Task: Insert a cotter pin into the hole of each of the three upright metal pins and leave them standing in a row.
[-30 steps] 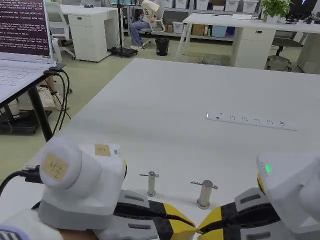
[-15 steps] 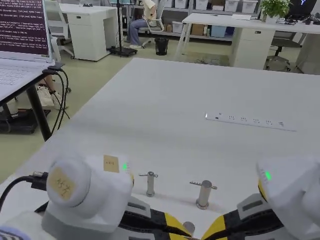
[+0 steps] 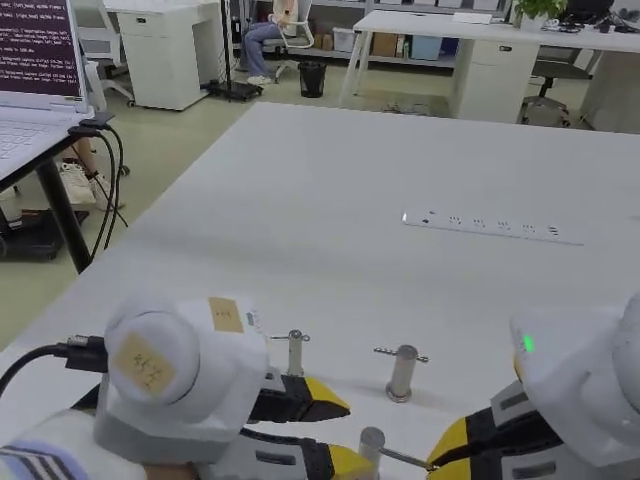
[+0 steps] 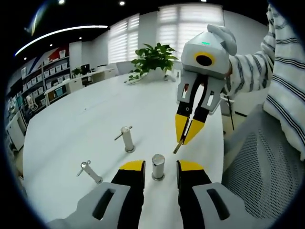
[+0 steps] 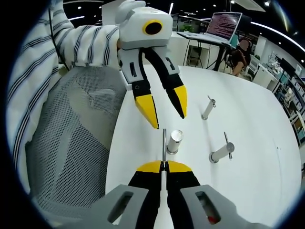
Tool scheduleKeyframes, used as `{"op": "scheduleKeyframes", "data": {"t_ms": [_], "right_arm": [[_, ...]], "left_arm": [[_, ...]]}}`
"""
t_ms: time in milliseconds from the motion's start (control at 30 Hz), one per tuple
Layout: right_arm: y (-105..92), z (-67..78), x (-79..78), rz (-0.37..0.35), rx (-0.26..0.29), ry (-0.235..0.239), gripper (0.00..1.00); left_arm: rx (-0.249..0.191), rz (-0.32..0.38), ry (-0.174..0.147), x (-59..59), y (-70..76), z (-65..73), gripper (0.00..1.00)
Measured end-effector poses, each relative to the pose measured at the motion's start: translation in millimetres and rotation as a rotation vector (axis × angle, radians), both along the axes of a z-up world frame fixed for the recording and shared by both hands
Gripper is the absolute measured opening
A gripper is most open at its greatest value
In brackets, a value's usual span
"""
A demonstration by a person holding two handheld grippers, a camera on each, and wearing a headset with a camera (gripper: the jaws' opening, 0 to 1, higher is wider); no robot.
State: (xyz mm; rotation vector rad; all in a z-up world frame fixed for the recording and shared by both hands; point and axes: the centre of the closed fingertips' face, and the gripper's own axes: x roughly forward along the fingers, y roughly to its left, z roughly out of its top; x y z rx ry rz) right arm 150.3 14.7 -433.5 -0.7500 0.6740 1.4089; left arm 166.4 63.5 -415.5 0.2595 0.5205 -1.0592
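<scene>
Head view first: three metal pins stand upright on the white table (image 3: 330, 200), and the nearest metal pin (image 3: 371, 443) has no crosspiece. The two far metal pins (image 3: 294, 352) (image 3: 402, 372) each carry a thin pin through the top. The right gripper (image 3: 445, 458) has its jaws closed on a cotter pin (image 3: 405, 458). The cotter pin lies nearly level, its long axis running crosswise, and its free end points left at the nearest metal pin's side. Whether the two touch cannot be told. The left gripper (image 3: 340, 435) has its jaws spread on either side of the nearest metal pin. A power strip (image 3: 490, 227) lies well beyond, and a laptop (image 3: 30, 60) sits at the far left. In the left gripper view, the left gripper (image 4: 159, 167) shows its yellow tips apart with the nearest metal pin (image 4: 157, 162) upright between them, a gap on each side. The right gripper (image 4: 185, 138) comes down from above with the cotter pin (image 4: 177, 147) slanting down toward that pin's top, close beside it. A plant (image 4: 152, 57) stands at the table's far end. In the right gripper view, the right gripper (image 5: 163, 166) pinches the cotter pin (image 5: 164, 143), which runs straight ahead along the jaws. Its tip sits just left of the nearest metal pin (image 5: 174, 140), and the left gripper (image 5: 167, 119) is spread wide above.
</scene>
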Motion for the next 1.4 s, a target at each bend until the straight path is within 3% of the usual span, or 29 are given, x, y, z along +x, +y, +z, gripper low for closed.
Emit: {"op": "scheduleKeyframes", "data": {"t_ms": [133, 300, 533, 967, 1233, 1400], "right_arm": [[-4.3, -5.5, 6.2, -0.027, -0.03, -0.014, 0.0], [-10.8, -15.3, 11.9, -0.062, -0.085, -0.013, 0.0], [-14.5, -21.0, 16.1, -0.113, -0.104, 0.001, 0.0], [-7.1, -21.8, 18.1, -0.087, -0.108, -0.004, 0.0], [-3.4, -21.1, 17.5, -0.068, -0.106, -0.002, 0.0], [0.9, -20.2, 21.1, -0.048, -0.104, -0.031, 0.0]], "left_arm": [[0.01, 0.01, 0.02, 4.4, 0.5, -5.3, 0.25], [0.028, -0.021, 0.024, 10.2, -3.2, -10.8, 0.22], [0.078, -0.077, 0.024, 11.4, -8.1, -19.4, 0.21], [0.075, -0.086, 0.037, 13.8, -13.0, -22.3, 0.15], [0.067, -0.093, 0.06, 10.0, -14.8, -24.5, 0.1], [0.06, -0.087, 0.075, 10.2, -15.1, -25.0, 0.1]]}}
